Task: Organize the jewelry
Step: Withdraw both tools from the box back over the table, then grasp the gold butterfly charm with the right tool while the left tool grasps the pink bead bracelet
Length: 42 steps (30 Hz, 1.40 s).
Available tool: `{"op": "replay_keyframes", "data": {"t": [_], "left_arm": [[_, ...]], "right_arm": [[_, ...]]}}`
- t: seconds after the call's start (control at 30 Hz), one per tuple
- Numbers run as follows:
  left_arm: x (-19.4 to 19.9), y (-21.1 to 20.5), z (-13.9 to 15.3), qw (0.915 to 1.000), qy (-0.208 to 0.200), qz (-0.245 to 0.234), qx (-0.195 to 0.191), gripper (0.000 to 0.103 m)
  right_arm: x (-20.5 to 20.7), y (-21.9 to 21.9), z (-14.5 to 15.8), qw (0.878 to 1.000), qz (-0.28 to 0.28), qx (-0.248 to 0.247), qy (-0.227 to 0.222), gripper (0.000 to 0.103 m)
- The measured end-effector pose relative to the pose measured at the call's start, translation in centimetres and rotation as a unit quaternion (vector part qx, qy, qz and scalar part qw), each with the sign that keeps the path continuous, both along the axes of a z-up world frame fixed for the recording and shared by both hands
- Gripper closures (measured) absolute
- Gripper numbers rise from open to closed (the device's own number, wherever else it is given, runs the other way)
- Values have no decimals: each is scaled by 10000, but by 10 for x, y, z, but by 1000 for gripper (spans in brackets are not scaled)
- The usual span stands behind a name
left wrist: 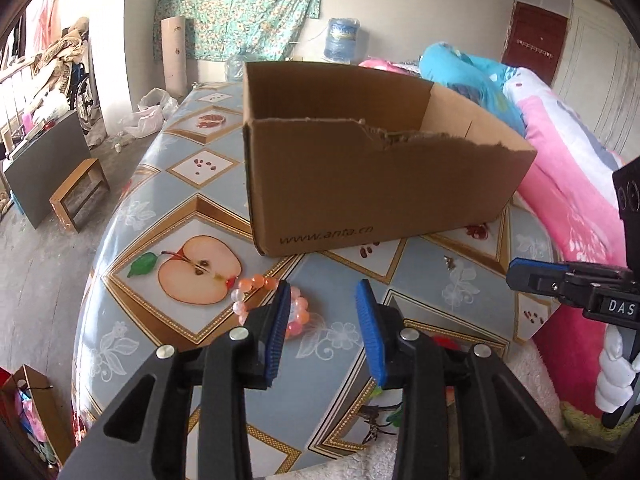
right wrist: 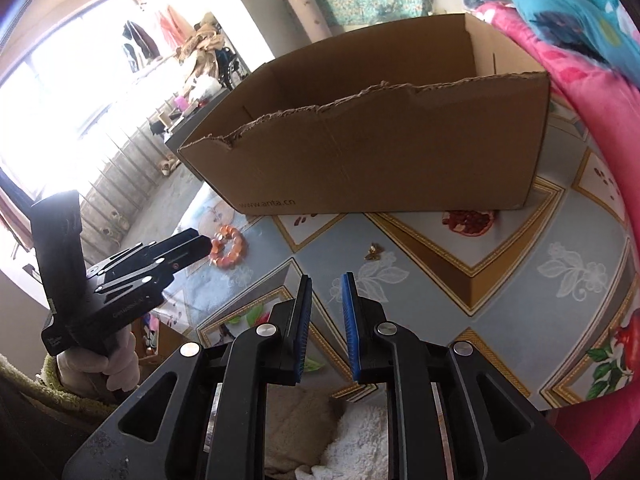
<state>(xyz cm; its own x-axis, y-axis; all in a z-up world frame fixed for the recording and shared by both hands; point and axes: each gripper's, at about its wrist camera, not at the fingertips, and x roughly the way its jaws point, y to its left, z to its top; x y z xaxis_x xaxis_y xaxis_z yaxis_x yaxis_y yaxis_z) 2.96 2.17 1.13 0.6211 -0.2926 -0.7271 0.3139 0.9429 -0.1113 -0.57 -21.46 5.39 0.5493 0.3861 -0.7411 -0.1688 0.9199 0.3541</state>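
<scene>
An orange and pale pink beaded bracelet (left wrist: pixel 276 304) lies on the bench (left wrist: pixel 192 184), a surface covered with a blue-grey fruit-print oilcloth, just in front of a brown corrugated cardboard box (left wrist: pixel 360 184) with a torn front rim. A small gold-coloured trinket (right wrist: pixel 373 253), too small to identify, lies on the bench further right, also in front of the box.

The left gripper (left wrist: pixel 322 326) hangs over the bracelet with its blue-padded jaws apart and nothing between them; one pad covers part of the bead ring. The right gripper (right wrist: pixel 326 320) points down at the bench short of the gold trinket, its jaws slightly apart and empty.

The step in hand looks like a reach for each piece, presumably to drop both into the box. For the bracelet, the left jaws would do best to straddle one side of the ring rather than the whole loop, with the pads low enough to catch the beads at mid-height; round beads may roll out of a shallow pinch. The trinket is small and flat, so the right jaws need to come down nearly touching the oilcloth and close centred on it. Lift both above the torn rim before crossing it.
</scene>
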Motion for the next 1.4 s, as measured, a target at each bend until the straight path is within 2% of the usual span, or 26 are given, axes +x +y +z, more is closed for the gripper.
{"op": "replay_keyframes", "data": {"t": [0.2,0.3,0.33,0.47,0.57,0.73,0.9,1.17,1.4], "left_arm": [[19,-9,-21,9990,386,-24,221,70],[24,-7,-31,9978,641,27,161,70],[23,-7,-31,9981,607,38,136,70],[22,-15,-31,9968,714,-255,-237,70],[19,-27,-32,9917,863,-679,-669,70],[13,-47,-32,9918,688,-970,-460,70],[17,-43,-33,9899,764,-987,-672,70],[21,-43,-32,9894,778,-1007,-699,70],[21,-43,-33,9894,781,-995,-713,70]], "right_arm": [[16,-3,-8,9998,-49,44,172,86],[23,-8,-16,9995,-91,67,305,86],[27,-9,-18,9993,-96,54,360,86],[38,-13,-25,9988,-73,-16,494,86],[44,-10,-26,9984,16,-193,536,86],[50,3,-25,9963,253,-749,335,86],[56,10,-31,9916,514,-1167,219,86],[60,28,-40,9785,1188,-1685,25,84],[66,35,-46,9661,1755,-1889,-81,82]]}}
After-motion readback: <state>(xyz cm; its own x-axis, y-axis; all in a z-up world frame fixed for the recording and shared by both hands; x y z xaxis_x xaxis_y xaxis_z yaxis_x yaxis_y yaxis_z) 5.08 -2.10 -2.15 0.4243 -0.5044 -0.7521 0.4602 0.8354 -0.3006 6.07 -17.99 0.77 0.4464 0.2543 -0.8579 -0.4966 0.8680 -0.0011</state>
